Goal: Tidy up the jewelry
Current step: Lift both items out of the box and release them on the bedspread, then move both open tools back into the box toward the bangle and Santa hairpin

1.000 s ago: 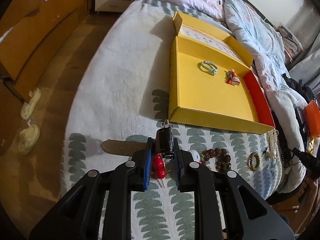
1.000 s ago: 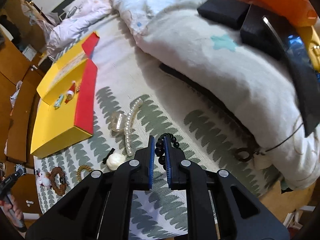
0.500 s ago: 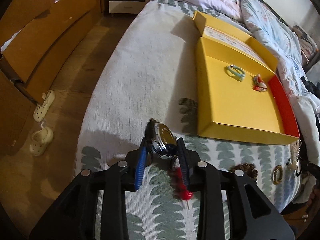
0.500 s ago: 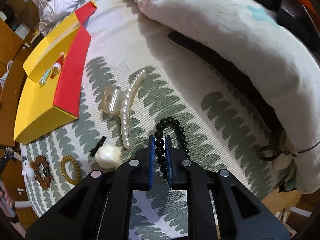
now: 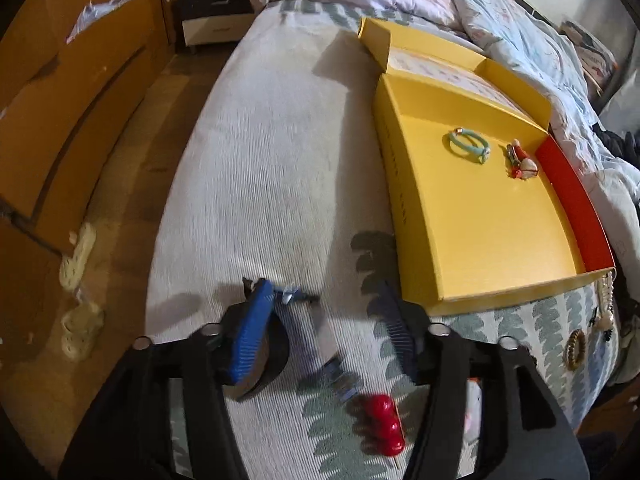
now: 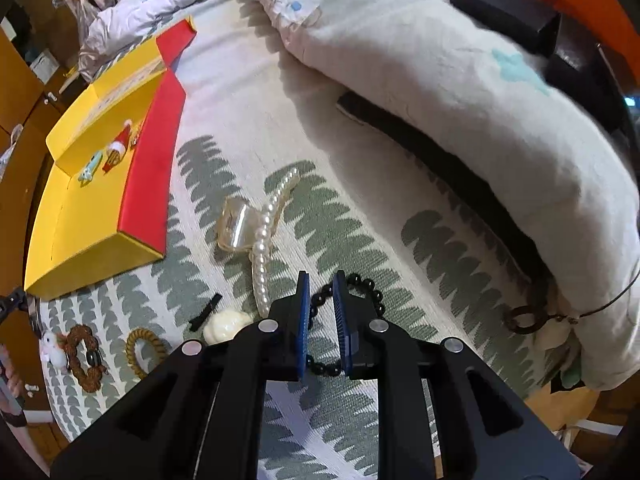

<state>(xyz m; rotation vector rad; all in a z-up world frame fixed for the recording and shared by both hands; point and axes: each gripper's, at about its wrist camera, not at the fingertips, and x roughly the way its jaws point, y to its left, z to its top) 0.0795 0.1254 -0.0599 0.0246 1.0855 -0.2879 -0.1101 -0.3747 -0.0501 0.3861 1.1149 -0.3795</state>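
We are holding the left tongs (image 5: 320, 320) over the bed (image 5: 260, 160), pointing steeply down, and their jaws are opening, already standing wide apart. The watch (image 5: 264, 356) is lying between them, close against the left blue pad (image 5: 248, 332); it is blurred, so we cannot tell if the pad is still touching it. Its round dark case is beside that pad, and a blurred strap part is running from the case toward the lower right, so the long axis is going diagonally across the gap. A red beaded piece (image 5: 382, 424) is lying just below the right finger. Ahead and to the right of these tongs, the yellow box (image 5: 480, 220) is standing open, with its long side running away from us; a teal bracelet (image 5: 469, 145) and a small red ornament (image 5: 520, 160) are resting at its far end.

We are holding the right tongs (image 6: 322, 312) with only a narrow gap, and the jaws are opening slowly. The black bead bracelet (image 6: 362, 284) is lying on the bed as a loop, with one side passing between the pads; the pads are not visibly pressing on it. The loop is stretching from the tips back toward us. To the left of these tongs a pearl hair claw (image 6: 260, 236) is lying, its row of pearls pointing away from us, and further left a brown bead bracelet (image 6: 82, 352) and a gold coil tie (image 6: 140, 348).
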